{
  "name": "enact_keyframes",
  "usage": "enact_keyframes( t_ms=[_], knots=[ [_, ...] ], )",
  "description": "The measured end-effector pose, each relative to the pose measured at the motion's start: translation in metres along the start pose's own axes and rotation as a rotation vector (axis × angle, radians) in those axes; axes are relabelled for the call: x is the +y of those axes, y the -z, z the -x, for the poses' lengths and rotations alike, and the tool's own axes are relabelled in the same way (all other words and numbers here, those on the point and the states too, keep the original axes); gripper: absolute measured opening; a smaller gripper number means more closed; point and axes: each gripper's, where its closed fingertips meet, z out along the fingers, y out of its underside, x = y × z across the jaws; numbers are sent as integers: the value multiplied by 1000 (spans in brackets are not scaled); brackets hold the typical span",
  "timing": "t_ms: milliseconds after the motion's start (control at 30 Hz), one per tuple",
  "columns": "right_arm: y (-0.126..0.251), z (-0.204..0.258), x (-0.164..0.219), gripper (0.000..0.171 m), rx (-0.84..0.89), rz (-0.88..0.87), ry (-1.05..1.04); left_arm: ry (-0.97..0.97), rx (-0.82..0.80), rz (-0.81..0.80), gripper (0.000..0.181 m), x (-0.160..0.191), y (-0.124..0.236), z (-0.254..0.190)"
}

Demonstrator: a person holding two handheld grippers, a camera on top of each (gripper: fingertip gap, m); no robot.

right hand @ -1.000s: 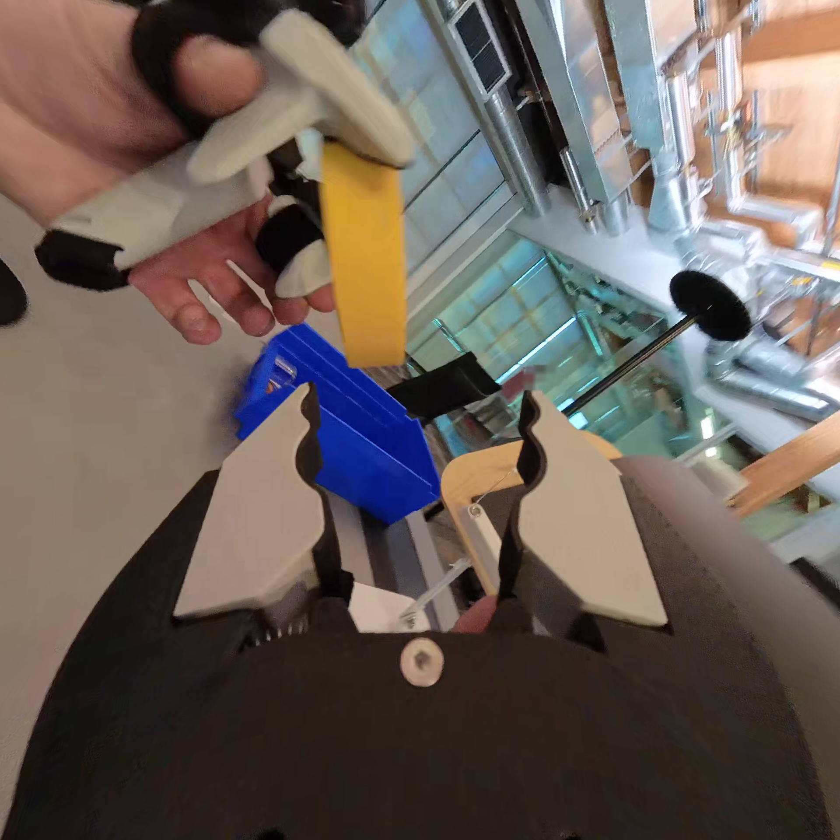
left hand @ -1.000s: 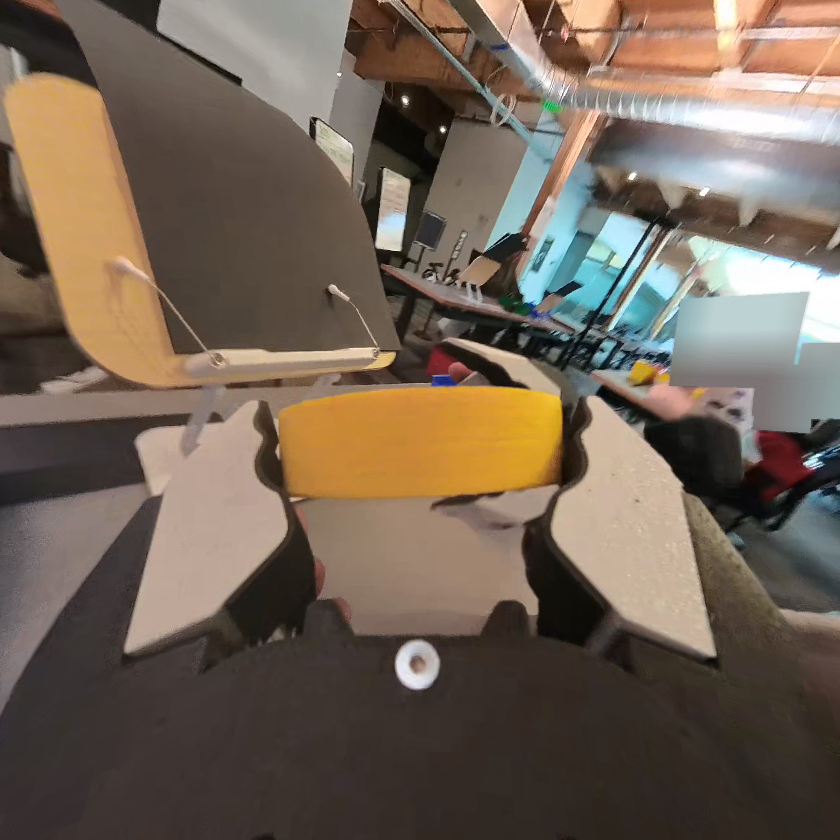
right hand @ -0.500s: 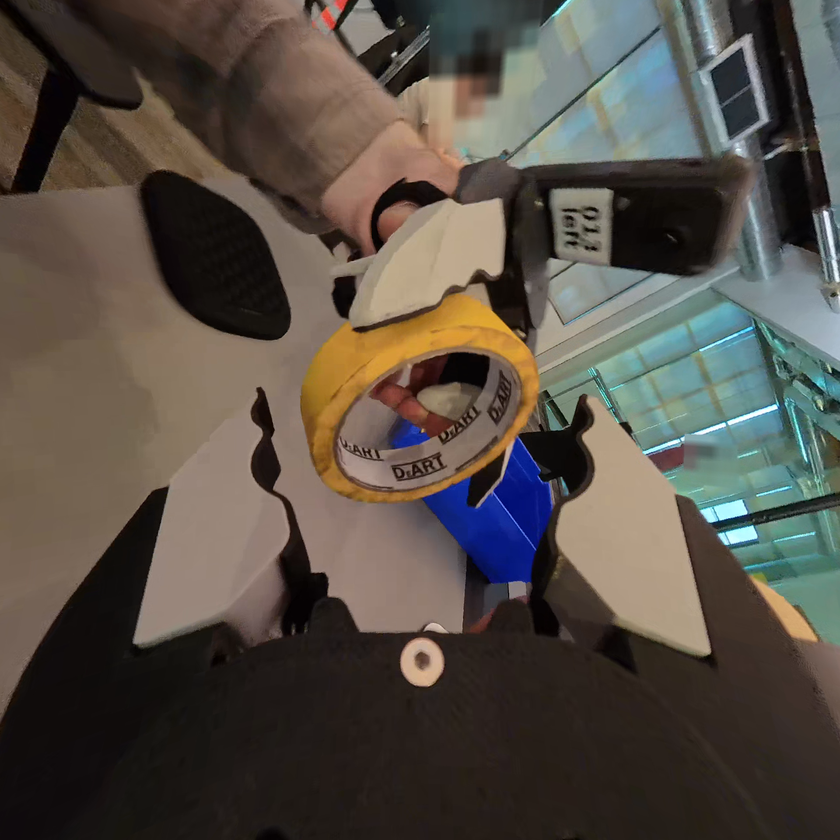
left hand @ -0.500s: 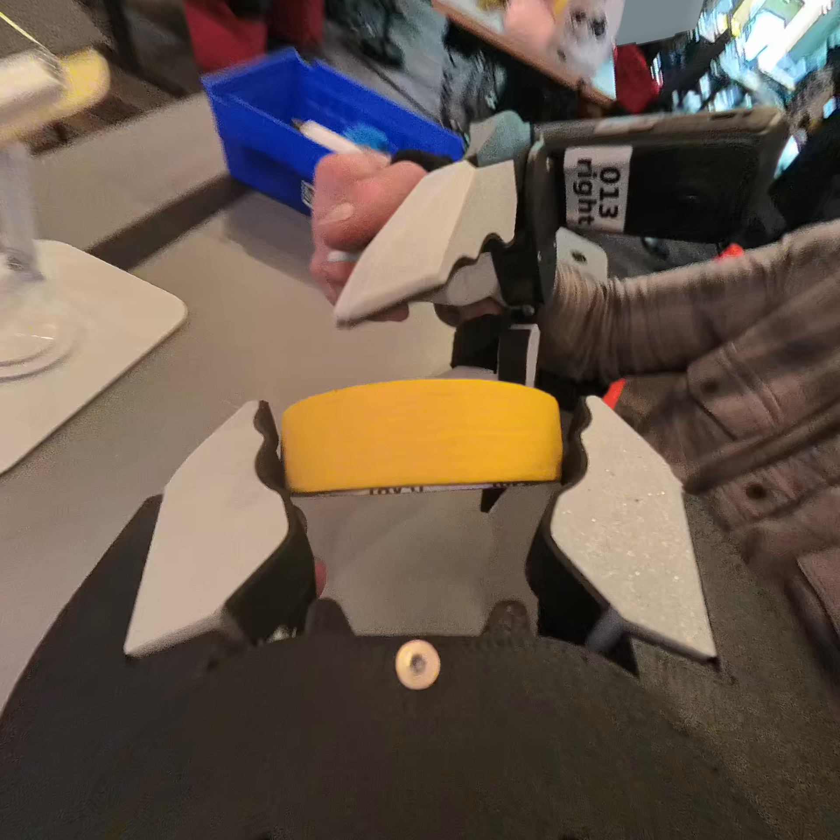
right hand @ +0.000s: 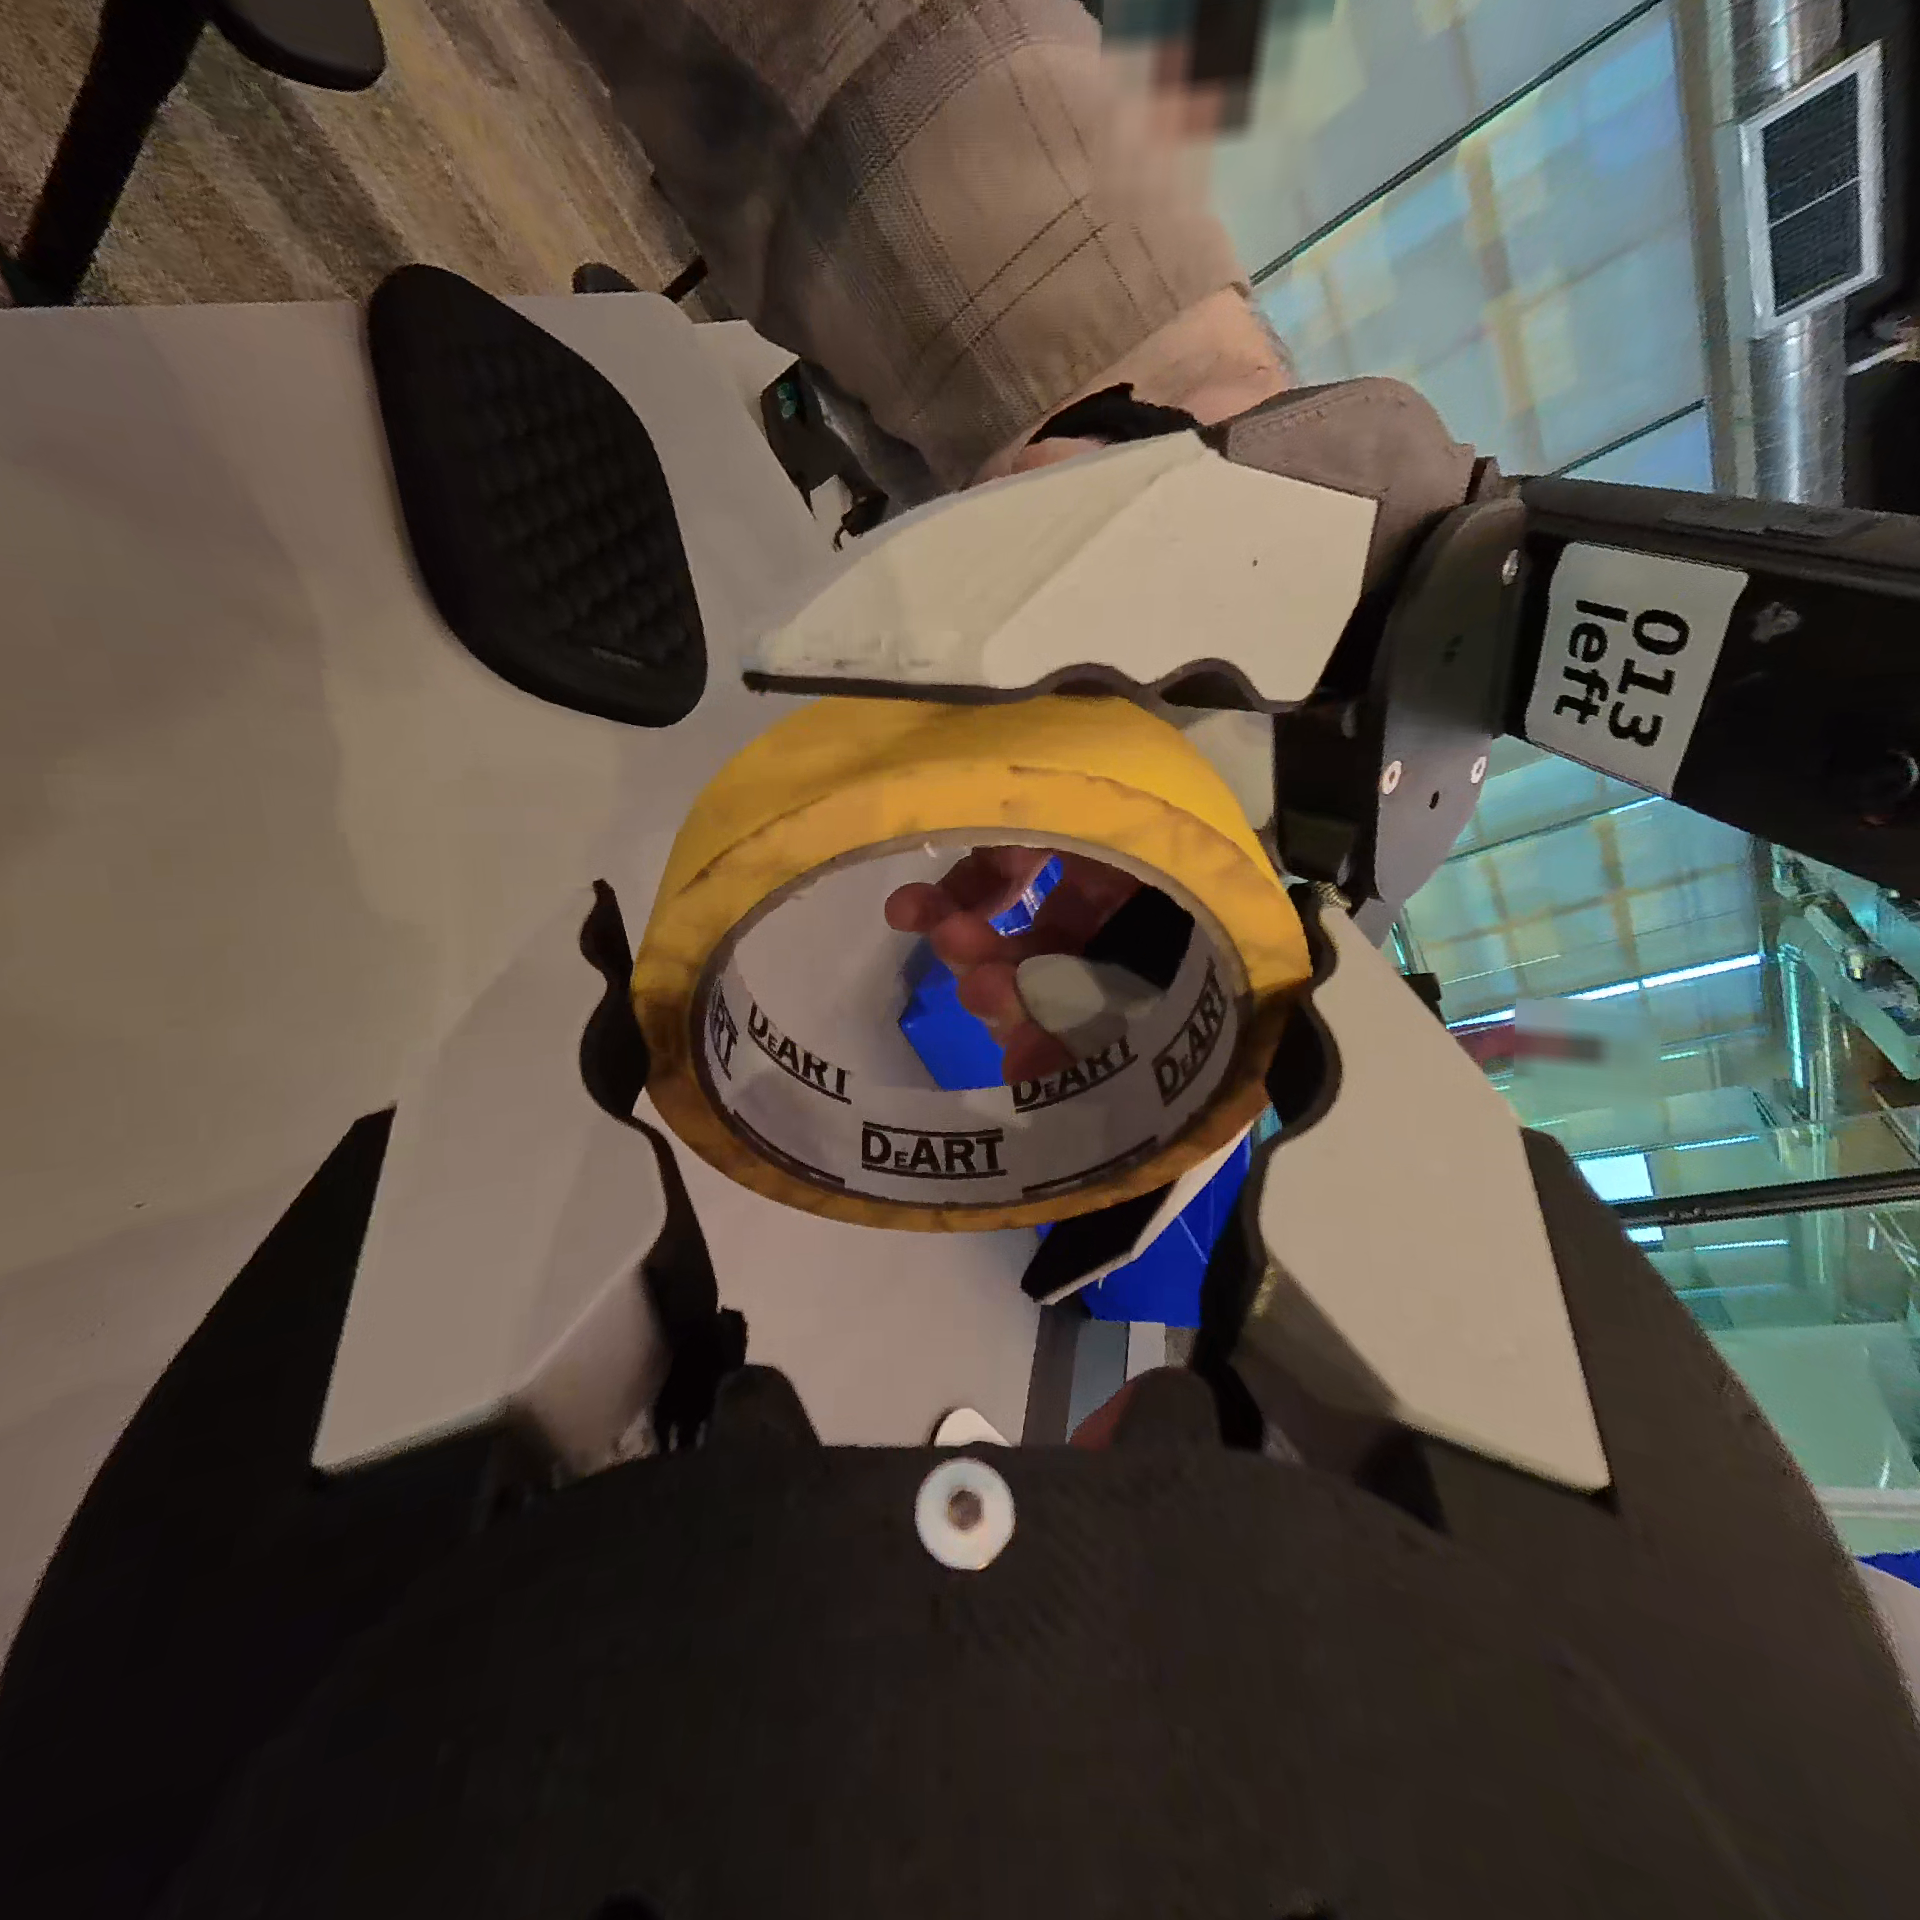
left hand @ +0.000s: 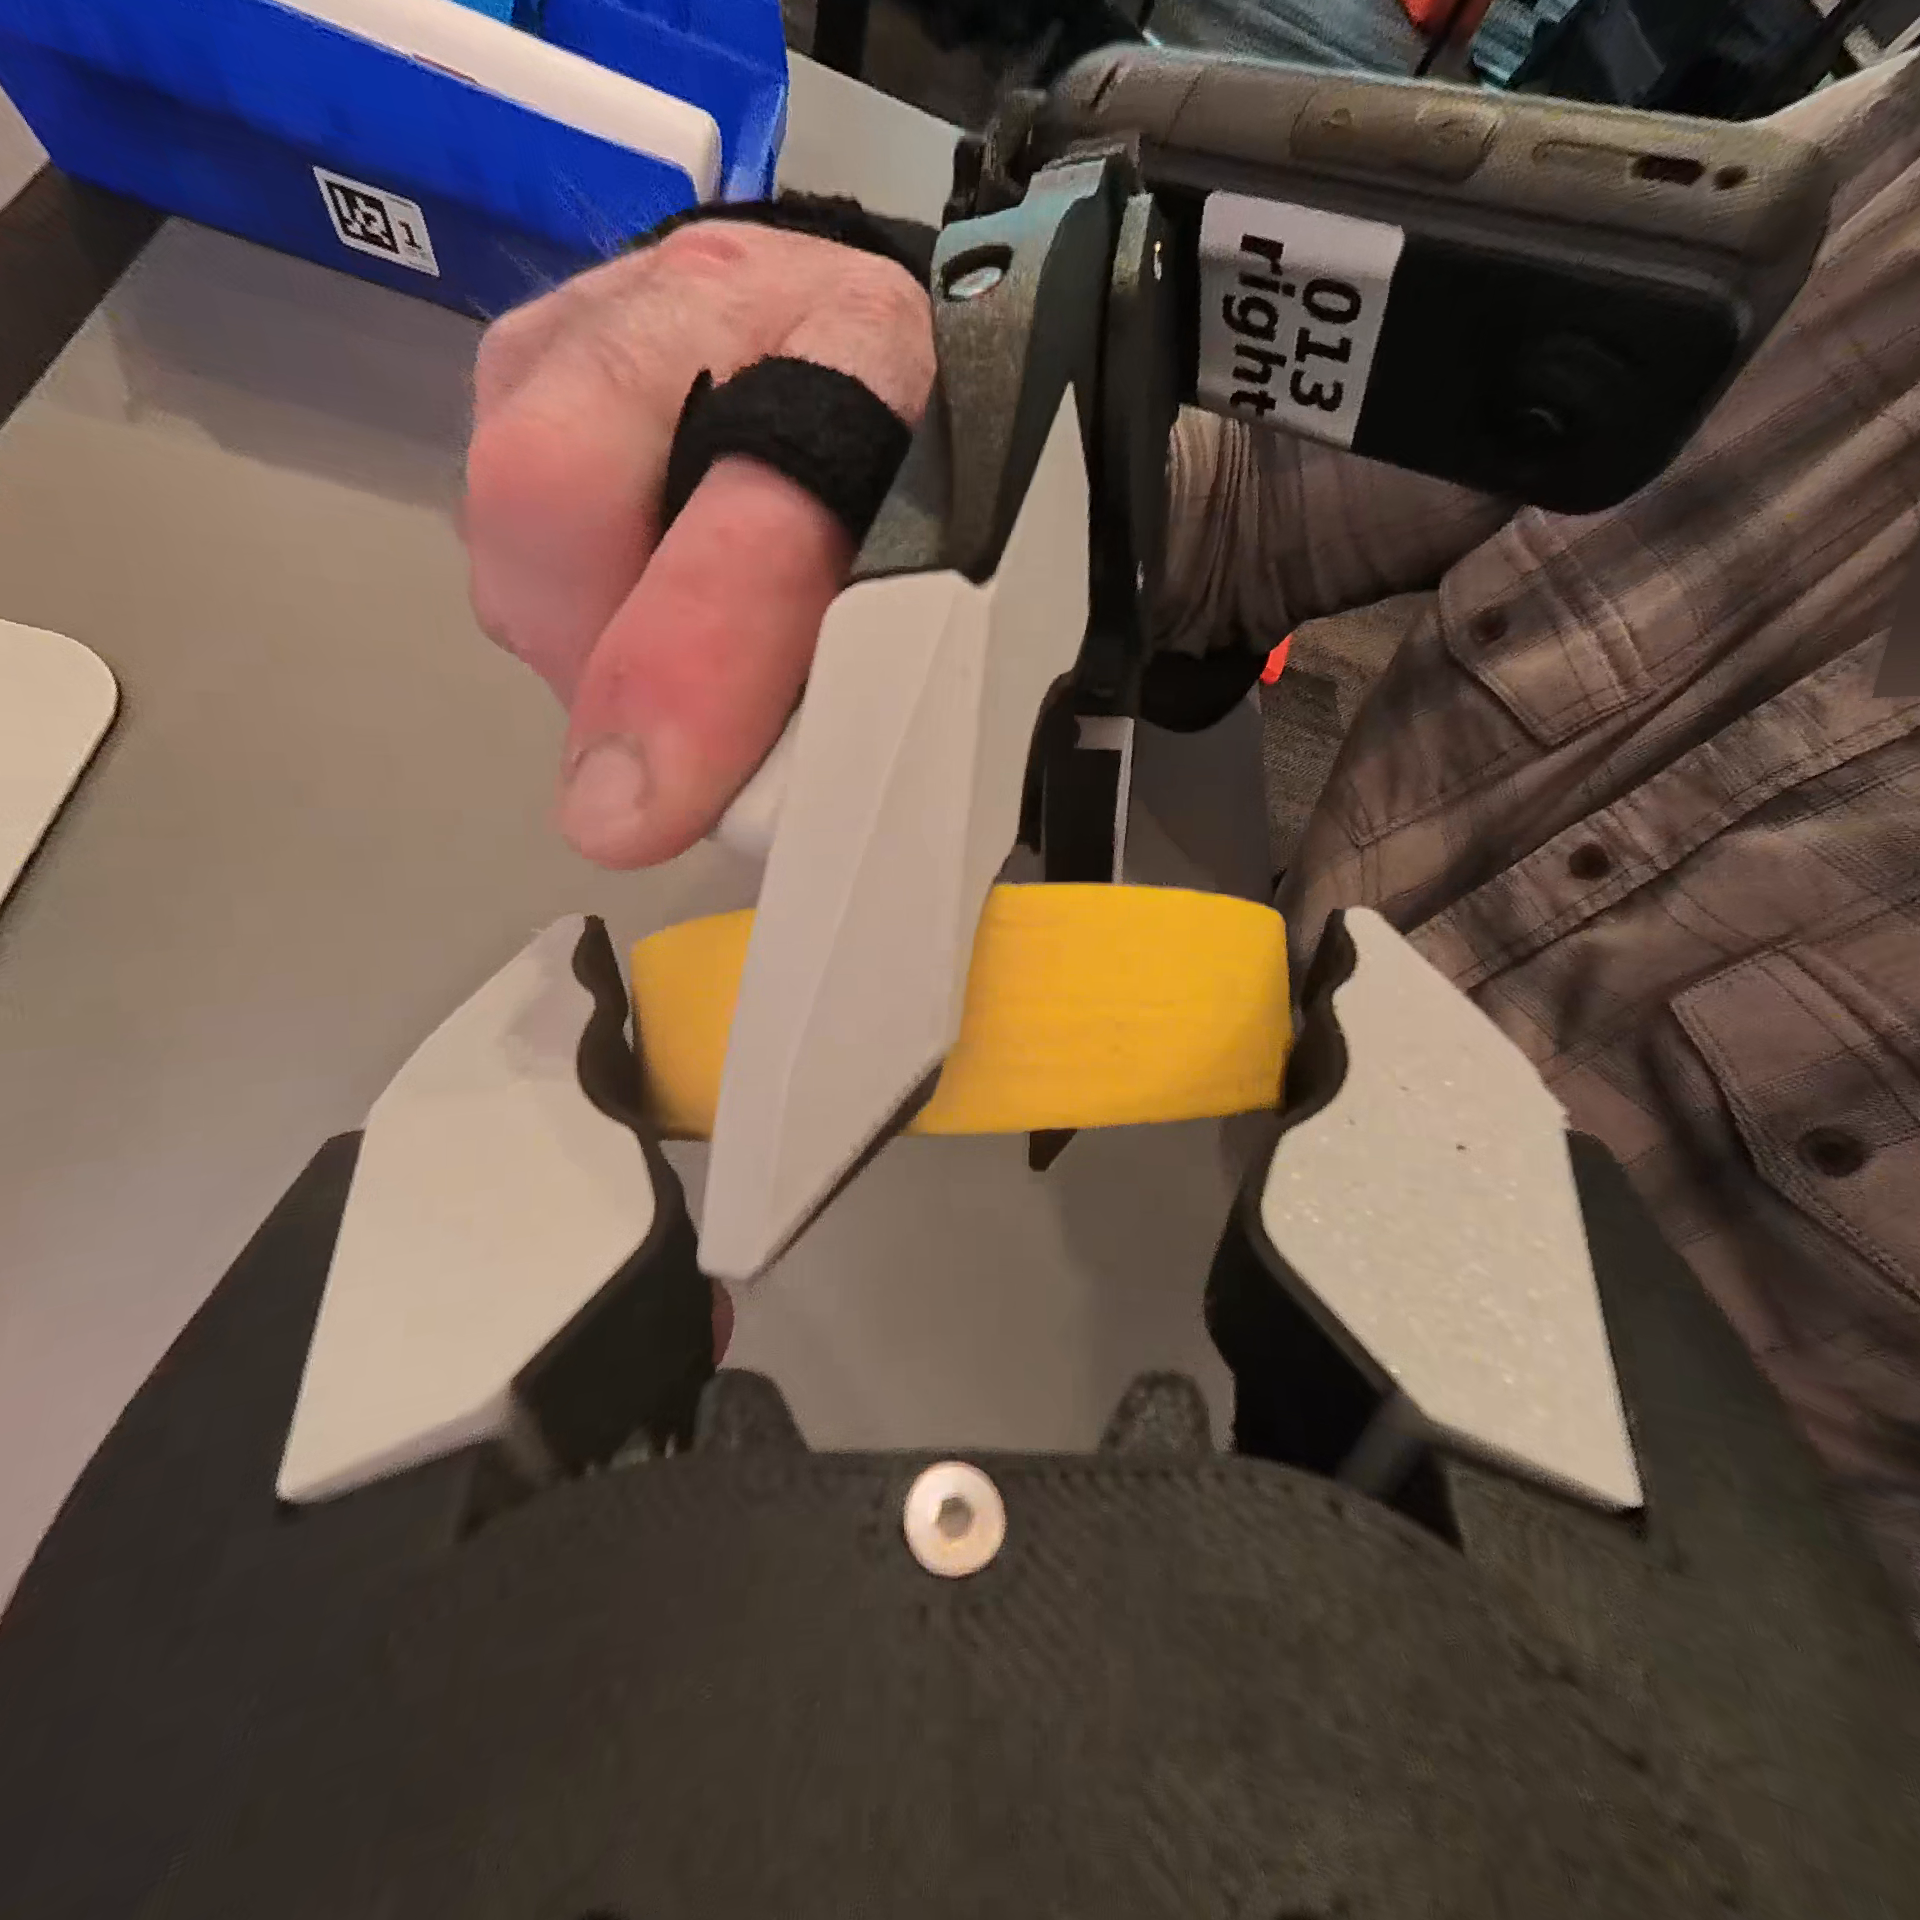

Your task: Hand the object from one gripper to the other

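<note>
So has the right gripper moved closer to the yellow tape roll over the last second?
Yes. The right gripper has closed in: its fingers now flank the yellow tape roll, held by the left gripper.

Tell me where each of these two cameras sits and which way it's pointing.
Left wrist view: on the left gripper, looking along its fingers at the yellow tape roll they clamp; the person's hand and plaid sleeve show.
Right wrist view: on the right gripper, facing the roll's open core; its fingers flank the roll.
Both share the roll, both grippers and the blue bin.

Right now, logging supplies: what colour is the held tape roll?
Yellow tape roll with a white inner core; clearest in the right wrist view.
</note>
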Motion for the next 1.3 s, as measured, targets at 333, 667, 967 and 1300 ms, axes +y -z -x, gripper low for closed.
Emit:
enact_keyframes(
  t_ms=[333,667,967,1300],
  knots=[
    [4,-55,20,120,350,139,94,-21,-216,-341,118,-49,36,21],
    [30,-110,50,121,818,399,130,-205,-895,-595,73,-72,79,42],
    [35,-115,51,119,900,466,189,-458,-1288,-342,29,-68,84,49],
    [27,-109,45,117,866,441,269,-349,-1111,-309,28,-58,83,57]
  ],
)
